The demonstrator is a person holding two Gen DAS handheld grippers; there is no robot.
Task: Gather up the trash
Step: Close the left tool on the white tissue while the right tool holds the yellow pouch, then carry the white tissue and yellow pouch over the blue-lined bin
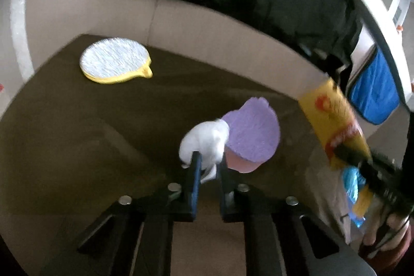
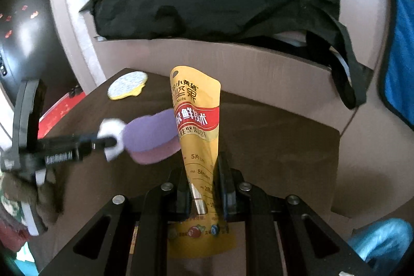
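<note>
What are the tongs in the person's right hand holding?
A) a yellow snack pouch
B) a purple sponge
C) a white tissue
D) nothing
A: the right tongs are shut on the yellow snack pouch, which sticks up between their fingers; the white tissue is in the left tongs, beside the purple sponge.

Left tongs (image 1: 208, 167): matte black angular frame, round silver screw heads, blue pad on one finger; right tongs (image 2: 203, 177): same black build, silver screws; bare skin of the right hand (image 1: 385, 232).
</note>
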